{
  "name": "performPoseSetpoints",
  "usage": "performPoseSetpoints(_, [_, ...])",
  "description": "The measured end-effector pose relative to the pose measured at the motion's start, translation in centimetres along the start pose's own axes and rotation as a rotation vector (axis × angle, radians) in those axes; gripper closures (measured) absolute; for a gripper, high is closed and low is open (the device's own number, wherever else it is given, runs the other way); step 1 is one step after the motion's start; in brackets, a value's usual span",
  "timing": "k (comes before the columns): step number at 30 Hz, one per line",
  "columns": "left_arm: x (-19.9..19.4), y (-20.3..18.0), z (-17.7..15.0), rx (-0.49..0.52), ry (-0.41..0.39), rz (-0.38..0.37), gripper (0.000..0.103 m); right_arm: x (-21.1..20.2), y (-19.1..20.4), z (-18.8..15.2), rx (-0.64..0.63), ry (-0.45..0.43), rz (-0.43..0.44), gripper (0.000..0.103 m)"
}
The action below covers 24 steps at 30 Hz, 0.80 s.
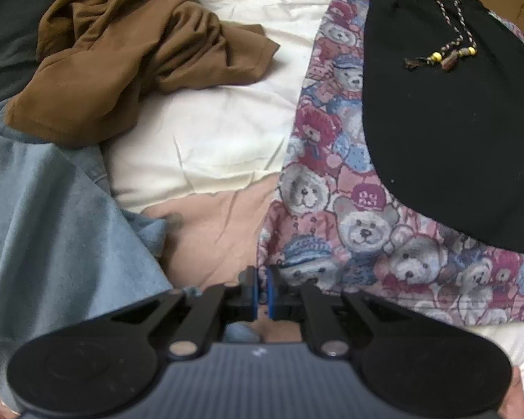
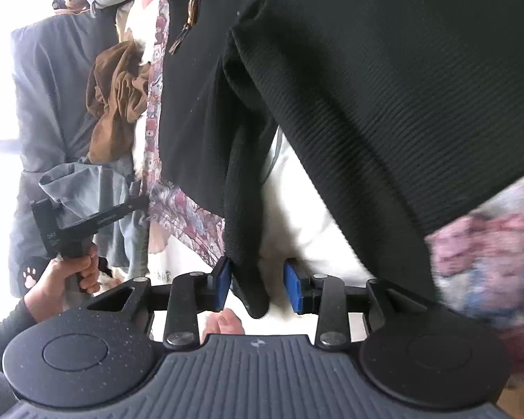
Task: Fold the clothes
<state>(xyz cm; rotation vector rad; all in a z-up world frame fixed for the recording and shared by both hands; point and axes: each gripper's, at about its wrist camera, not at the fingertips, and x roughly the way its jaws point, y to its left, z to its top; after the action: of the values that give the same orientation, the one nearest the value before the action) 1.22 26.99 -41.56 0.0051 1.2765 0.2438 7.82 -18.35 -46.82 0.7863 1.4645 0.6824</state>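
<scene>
Black knit garment lies over the teddy-print cloth on the white bedding, one corner hanging between the right gripper pads, which stand apart; it touches the left pad only. Left gripper has its blue pads nearly together at the print cloth's edge. Brown shirt sits crumpled beside blue denim.
</scene>
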Motion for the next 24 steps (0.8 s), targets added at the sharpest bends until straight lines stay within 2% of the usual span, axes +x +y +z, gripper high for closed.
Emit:
performPoseSetpoints(1, [-0.1, 0.1, 0.0, -0.003, -0.002, 0.003, 0.098, 0.3, -0.2, -0.1, 0.013, 0.011, 0.007, 0.095])
performPoseSetpoints(2, [-0.2, 0.3, 0.1, -0.005, -0.005, 0.007, 0.098, 0.8, -0.2, -0.1, 0.014, 0.032, 0.006, 0.101])
performPoseSetpoints(4, [-0.7, 0.4, 0.1, 0.007, -0.012, 0.015, 0.098, 1.0, 0.4, -0.4, -0.021, 0.046, 0.005, 0.101])
performPoseSetpoints(8, [-1.5, 1.1, 0.8, 0.005, -0.026, 0.027, 0.098, 0.5, 2.2, -0.6, -0.059, 0.06, 0.074, 0.102])
performPoseSetpoints(12, [-1.8, 1.4, 1.6, 0.006, -0.04, 0.04, 0.098, 0.8, 3.4, -0.4, -0.074, 0.072, 0.096, 0.102])
performPoseSetpoints(21, [1.4, 1.3, 0.6, 0.018, 0.0, 0.05, 0.098, 3.8, 2.5, -0.8, -0.064, 0.103, -0.003, 0.102])
performPoseSetpoints(24, [1.5, 1.2, 0.5, 0.016, 0.002, 0.053, 0.098, 3.4, 2.7, -0.7, -0.089, 0.098, -0.035, 0.097])
